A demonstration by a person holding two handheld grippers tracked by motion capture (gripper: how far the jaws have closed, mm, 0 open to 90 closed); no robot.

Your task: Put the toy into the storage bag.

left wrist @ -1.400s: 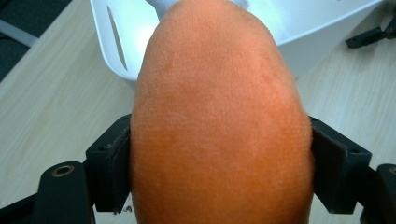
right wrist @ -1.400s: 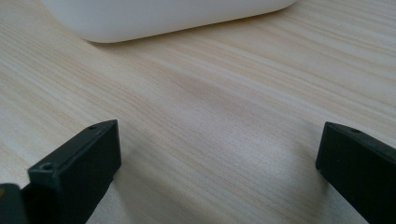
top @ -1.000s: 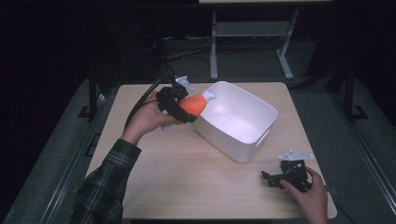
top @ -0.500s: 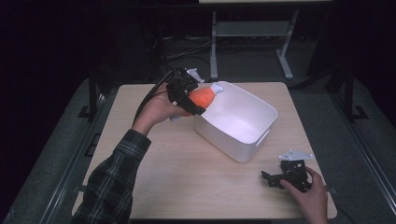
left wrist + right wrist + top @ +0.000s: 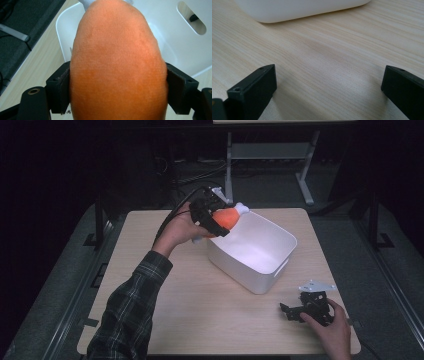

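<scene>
My left gripper (image 5: 216, 220) pinches an orange plush toy (image 5: 226, 217), holding it in the air over the far left rim of the white bin (image 5: 272, 275). The pick-up looks done; lowering and releasing it into the bin remains. My right gripper (image 5: 305, 310) rests spread apart on the near right of the table (image 5: 150, 320).

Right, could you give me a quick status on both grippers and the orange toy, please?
Left gripper shut on orange plush toy, above white bin's rim. Right gripper open, over the table. Nothing in the way.
</scene>
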